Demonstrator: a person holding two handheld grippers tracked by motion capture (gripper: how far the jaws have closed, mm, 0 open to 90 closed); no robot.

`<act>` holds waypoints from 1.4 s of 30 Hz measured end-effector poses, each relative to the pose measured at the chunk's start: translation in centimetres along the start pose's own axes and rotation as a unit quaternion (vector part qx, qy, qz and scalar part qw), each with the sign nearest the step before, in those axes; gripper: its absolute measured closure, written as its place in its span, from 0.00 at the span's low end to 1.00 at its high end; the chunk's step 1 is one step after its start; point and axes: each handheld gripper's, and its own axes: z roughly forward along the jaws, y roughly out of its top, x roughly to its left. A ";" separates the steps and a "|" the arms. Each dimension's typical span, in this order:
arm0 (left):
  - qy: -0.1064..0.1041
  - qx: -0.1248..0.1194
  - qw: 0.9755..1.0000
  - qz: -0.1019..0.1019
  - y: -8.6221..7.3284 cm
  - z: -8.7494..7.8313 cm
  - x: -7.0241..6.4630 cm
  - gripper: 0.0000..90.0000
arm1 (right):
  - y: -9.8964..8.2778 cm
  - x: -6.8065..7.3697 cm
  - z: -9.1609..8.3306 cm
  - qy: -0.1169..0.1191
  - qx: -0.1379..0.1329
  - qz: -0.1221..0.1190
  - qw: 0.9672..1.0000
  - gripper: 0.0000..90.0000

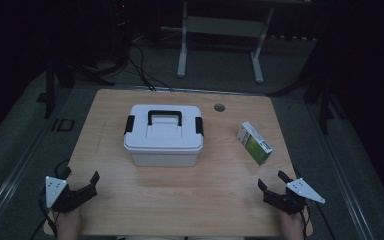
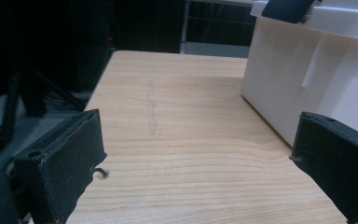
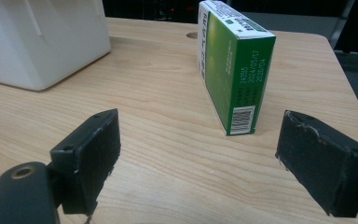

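High view: white storage box (image 1: 163, 135), lid on, black handle, mid surface (image 1: 190, 195); green carton (image 1: 254, 143) to its right, apart; round hole (image 1: 219, 107) behind.
Left claw (image 1: 83, 185): near left edge, released, empty.
Right claw (image 1: 275, 186): near right edge, released, empty.
Left gripper view: box wall (image 2: 307, 79) ahead-right, bare wood betw. jaws.
Right gripper view: carton (image 3: 235, 70) on its edge just ahead, nothing in the way; box (image 3: 42, 37) off left.

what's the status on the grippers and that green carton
Left gripper open, empty, near table edge. Right gripper open, empty. Green carton on its long edge ahead of right gripper, untouched. White storage box closed, mid-table. Path clear.
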 end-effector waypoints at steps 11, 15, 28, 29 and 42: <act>-0.041 0.013 0.999 -0.021 0.1 -0.1 0.7 0.03 | -0.1 0.1 0.0 -0.003 0.010 -0.009 1.000 0.15; -0.070 0.050 0.996 -0.025 0.4 0.1 0.7 0.03 | 0.0 1.0 0.6 0.033 0.042 0.008 0.999 0.15; -0.113 0.081 0.990 0.011 0.9 1.2 -1.0 0.03 | 0.8 4.0 2.9 0.086 0.052 -0.024 0.995 0.14; -0.118 0.083 0.989 0.015 1.0 1.3 -1.1 0.03 | 0.9 4.1 3.1 0.090 0.054 -0.027 0.994 0.14; -0.132 0.093 0.987 0.027 1.4 2.7 -2.1 0.08 | 2.0 6.4 7.6 0.115 0.088 -0.059 0.988 0.15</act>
